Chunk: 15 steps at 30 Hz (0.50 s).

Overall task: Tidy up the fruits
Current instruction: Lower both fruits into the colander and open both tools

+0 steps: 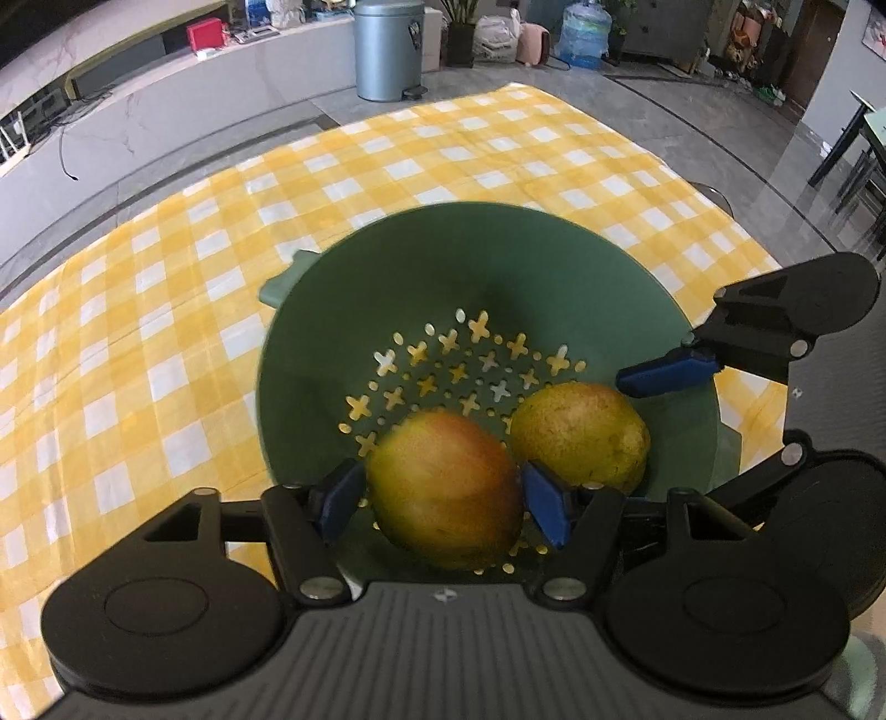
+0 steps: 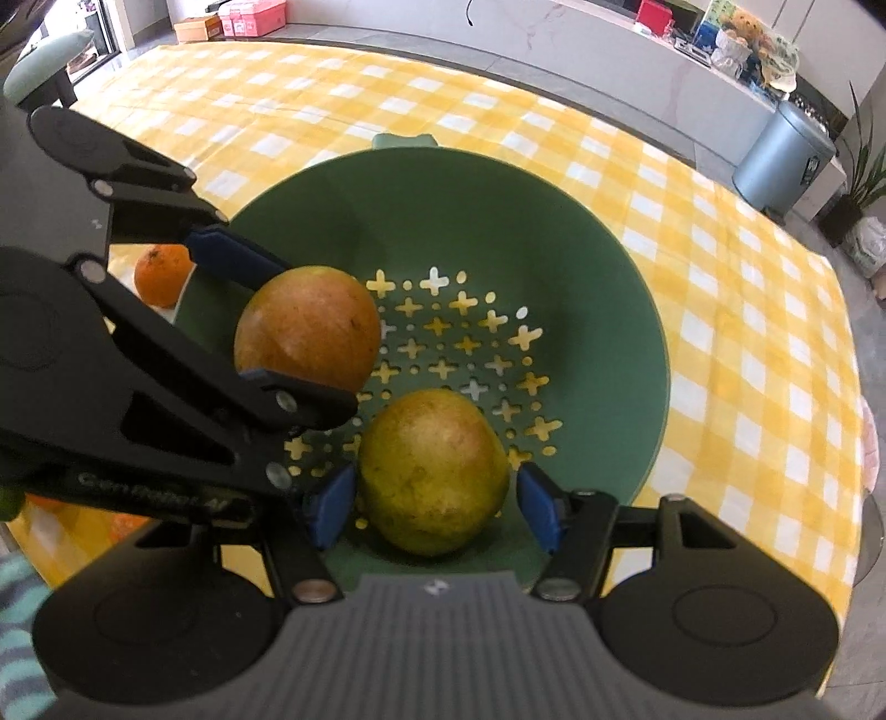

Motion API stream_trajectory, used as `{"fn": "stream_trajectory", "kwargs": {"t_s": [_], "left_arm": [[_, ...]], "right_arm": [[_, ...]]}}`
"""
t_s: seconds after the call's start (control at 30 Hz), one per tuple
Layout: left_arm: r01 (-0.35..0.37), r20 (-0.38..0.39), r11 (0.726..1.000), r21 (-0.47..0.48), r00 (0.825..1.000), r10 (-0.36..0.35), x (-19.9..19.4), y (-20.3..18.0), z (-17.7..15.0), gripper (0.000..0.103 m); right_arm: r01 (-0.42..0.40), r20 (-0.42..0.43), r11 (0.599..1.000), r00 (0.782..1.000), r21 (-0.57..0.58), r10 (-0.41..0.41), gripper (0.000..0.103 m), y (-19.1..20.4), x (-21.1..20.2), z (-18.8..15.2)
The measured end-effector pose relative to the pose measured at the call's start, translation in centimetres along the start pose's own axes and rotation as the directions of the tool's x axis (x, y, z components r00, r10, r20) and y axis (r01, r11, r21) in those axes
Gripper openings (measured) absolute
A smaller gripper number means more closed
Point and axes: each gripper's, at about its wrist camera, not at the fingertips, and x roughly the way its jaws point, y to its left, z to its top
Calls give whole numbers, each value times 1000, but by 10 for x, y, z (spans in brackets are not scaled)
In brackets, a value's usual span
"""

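A green perforated colander [image 1: 443, 249] [image 2: 609, 288] stands on the yellow checked cloth. Two mangoes lie in it. My left gripper [image 1: 443, 501] has its blue pads on both sides of the reddish mango [image 1: 446, 487] [image 2: 307, 327], touching it. My right gripper [image 2: 437, 504] straddles the greener mango [image 2: 432, 471] [image 1: 581, 435] with small gaps at both pads, so it is open. The right gripper's fingers [image 1: 664, 374] show at the right in the left wrist view. An orange [image 2: 160, 271] lies on the cloth outside the colander's left rim.
The table's edges lie beyond the cloth [image 1: 166, 332] on all sides. A grey pedal bin [image 1: 387, 47] stands on the floor past the far edge. A chair [image 2: 39, 77] is at the far left in the right wrist view.
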Motion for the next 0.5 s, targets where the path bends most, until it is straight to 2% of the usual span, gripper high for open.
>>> {"fn": "stream_trajectory", "kwargs": {"t_s": [0.13,0.33,0.5], "left_arm": [[43,-7,999,-30,999,-43,-2,5,-1,75],[29,21,998,-47,999,-28,-14,3,-6,75],[9,86,998,-59,996,-4,-41,-1,-12,75]], "right_arm": [[-2,10,1000,1000,14,2,66,-2,-5,0],[27,25,1000,999,13,-27,67,2,-13,-2],[88,92,996,992,26,-91,82,10,-34,-7]]}}
